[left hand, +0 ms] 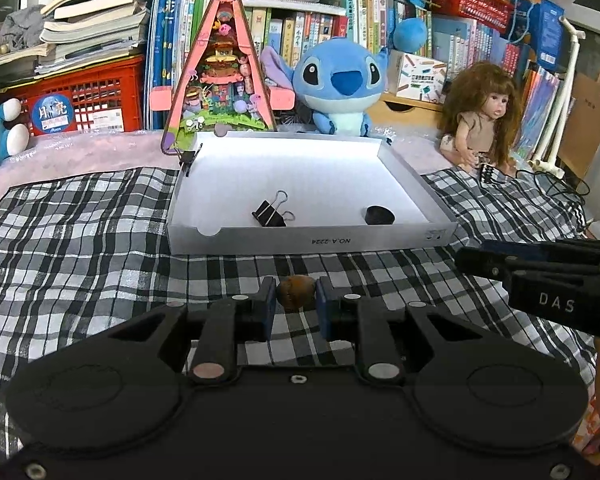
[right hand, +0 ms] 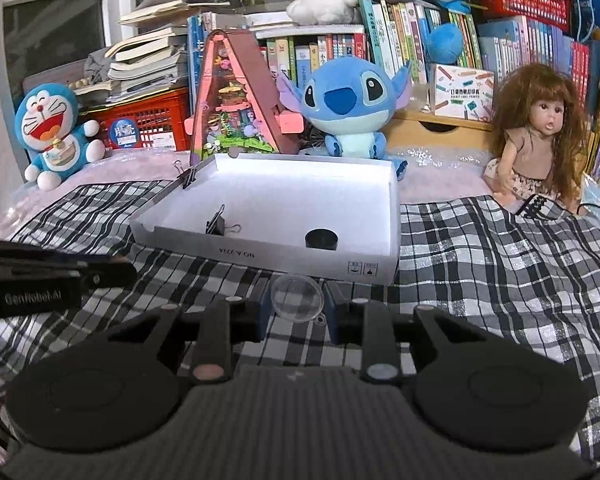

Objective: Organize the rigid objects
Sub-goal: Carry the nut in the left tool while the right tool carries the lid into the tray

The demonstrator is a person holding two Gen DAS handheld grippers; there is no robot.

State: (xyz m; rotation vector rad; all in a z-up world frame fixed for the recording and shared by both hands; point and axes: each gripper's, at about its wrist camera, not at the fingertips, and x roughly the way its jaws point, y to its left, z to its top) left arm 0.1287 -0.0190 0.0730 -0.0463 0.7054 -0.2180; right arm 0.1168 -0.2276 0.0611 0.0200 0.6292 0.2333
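Brown, nut-like object (left hand: pixel 295 292) is held between the fingers of the left gripper (left hand: pixel 296 300), just short of the white box (left hand: pixel 300 240). It is judged light, hard and rounded, so liable to roll out unless pinched across its middle. A clear plastic dome (right hand: pixel 297 298) is clamped in the right gripper (right hand: pixel 296 304); it is judged light, slick and crushable, best held by the rim. Inside the box a binder clip (left hand: pixel 270 212) and a black cap (left hand: pixel 379 215) are seen, well apart; open room is left between them. The low front wall must be cleared above the checked cloth (left hand: pixel 80 240).
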